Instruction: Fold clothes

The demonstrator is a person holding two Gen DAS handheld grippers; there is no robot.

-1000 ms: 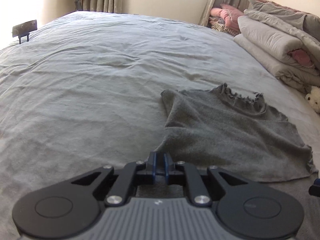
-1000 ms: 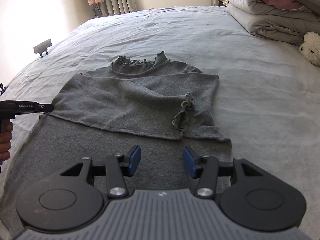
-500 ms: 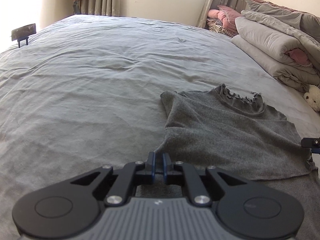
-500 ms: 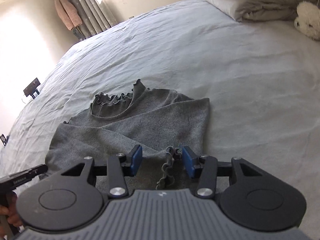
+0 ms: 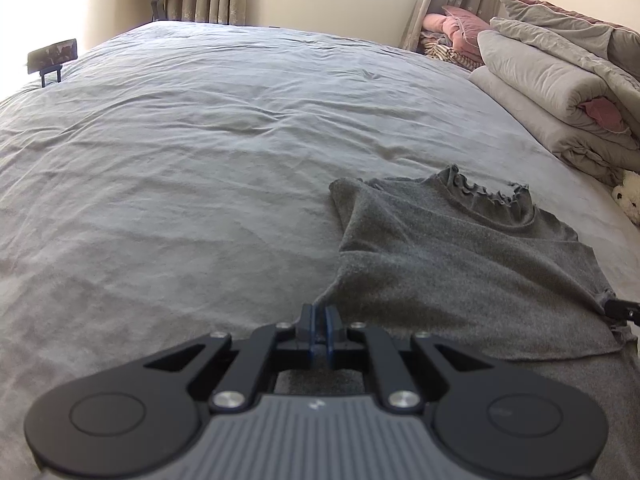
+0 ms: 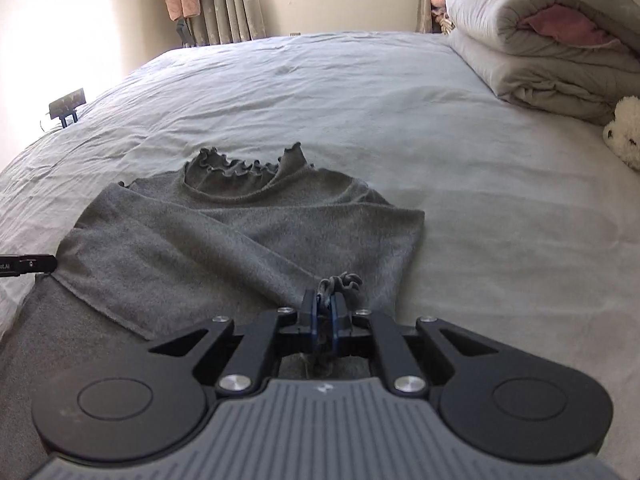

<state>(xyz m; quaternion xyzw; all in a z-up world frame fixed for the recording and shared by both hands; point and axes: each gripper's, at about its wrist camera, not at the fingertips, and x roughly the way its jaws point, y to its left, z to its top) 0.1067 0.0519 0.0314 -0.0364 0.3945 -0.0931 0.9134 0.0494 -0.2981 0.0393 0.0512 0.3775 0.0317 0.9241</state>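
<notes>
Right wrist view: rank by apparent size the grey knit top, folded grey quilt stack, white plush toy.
1. Grey knit top, though nearer the camera.
2. Folded grey quilt stack, cropped by the frame.
3. White plush toy, also cropped.

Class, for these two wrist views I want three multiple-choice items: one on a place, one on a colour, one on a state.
1. Where does the grey knit top with the ruffled collar lie?
A. on the grey bedsheet
B. on the folded quilts
C. on the floor

2. What colour is the small plush toy by the folded grey quilts?
A. pink
B. white
C. black

3. What is between the jaws of the right hand-held gripper?
A. nothing
B. the plush toy
C. the top's ruffled cuff

A: the top is spread on the sheet.
B: its fur is white.
C: the closing jaws have the cuff between them.
</notes>
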